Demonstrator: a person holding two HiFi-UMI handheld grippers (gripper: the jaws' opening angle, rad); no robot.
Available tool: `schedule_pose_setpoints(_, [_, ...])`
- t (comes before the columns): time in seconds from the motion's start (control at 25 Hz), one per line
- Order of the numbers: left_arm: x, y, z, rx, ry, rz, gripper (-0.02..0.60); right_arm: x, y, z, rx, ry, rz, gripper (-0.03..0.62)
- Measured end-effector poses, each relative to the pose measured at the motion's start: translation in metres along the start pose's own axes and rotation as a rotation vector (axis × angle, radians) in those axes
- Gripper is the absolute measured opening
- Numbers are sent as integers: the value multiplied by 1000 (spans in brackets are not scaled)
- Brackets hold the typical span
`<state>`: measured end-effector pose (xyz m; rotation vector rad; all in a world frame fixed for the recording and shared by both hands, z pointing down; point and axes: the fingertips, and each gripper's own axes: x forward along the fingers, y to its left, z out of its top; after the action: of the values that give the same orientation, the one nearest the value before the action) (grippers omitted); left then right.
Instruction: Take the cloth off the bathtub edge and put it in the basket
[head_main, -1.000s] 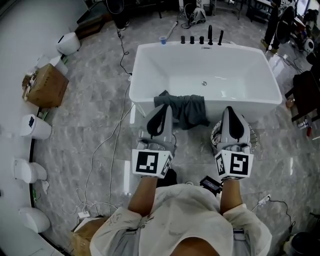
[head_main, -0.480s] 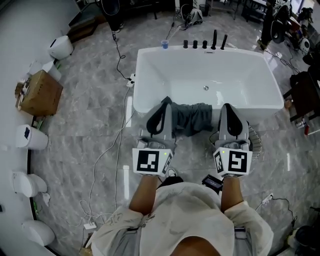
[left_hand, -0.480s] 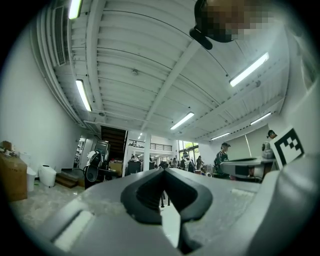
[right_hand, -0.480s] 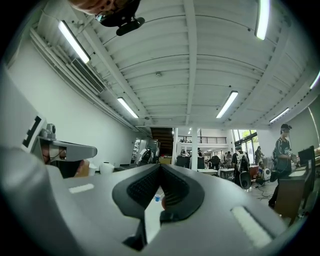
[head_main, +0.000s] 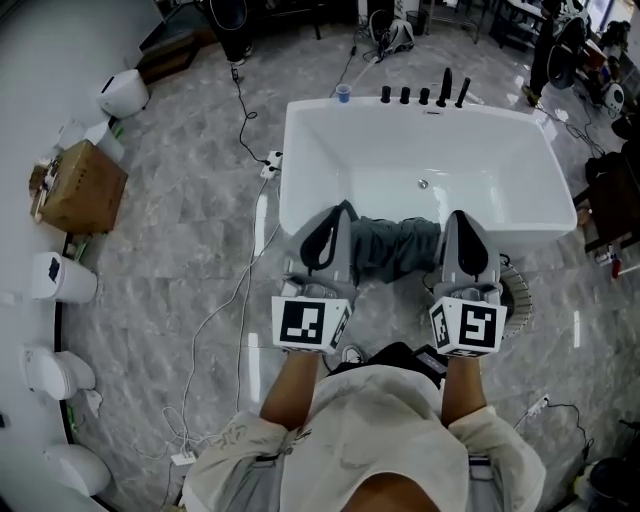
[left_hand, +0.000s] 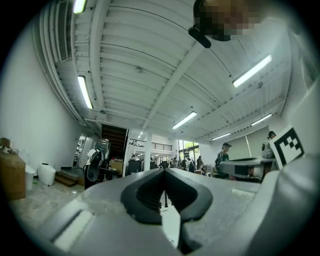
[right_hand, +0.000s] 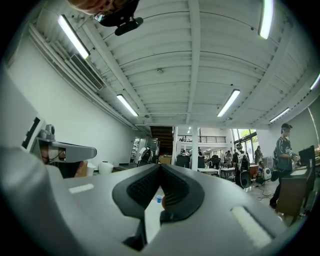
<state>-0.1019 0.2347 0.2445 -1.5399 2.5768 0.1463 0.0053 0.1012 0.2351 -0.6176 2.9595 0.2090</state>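
Note:
A dark grey cloth (head_main: 395, 248) hangs over the near edge of the white bathtub (head_main: 286, 170). My left gripper (head_main: 343, 207) is shut and empty, with its tip over the tub's near rim just left of the cloth. The right gripper (head_main: 456, 214), also shut and empty, is just right of the cloth. A round wire basket (head_main: 516, 290) stands on the floor at the tub's near right, partly hidden under the right gripper. In the left gripper view the left gripper (left_hand: 163, 170) points a little upward at the room and ceiling. The right gripper (right_hand: 160, 165) does the same in its own view.
Black taps (head_main: 425, 95) and a blue cup (head_main: 343, 93) stand on the tub's far rim. Cables (head_main: 235, 300) trail over the marble floor left of the tub. A cardboard box (head_main: 80, 185) and white bins (head_main: 62, 277) line the left wall.
Both grippers have moved forward together towards the tub. Their tips went from short of the near rim to over it, one on each side of the cloth. Both stayed shut.

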Motion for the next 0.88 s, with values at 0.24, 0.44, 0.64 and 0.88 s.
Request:
schedule_pose_setpoints(0.24, [21,14,-7,15,4,8,0,29,-4,-12,18,0,5,3])
schedule_pose_setpoints(0.44, [54,27,-14,31,11,27,0,63,-19,-23,39,-4,9,3])
schedule_pose_setpoints(0.64, [107,24,-17,45,16,27,0,105,-49,-28,48,-4,20,3])
schedule_pose_setpoints(0.88, [178,19,-16,50,12,35,0,158,-97,-37,62,-9,25,2])
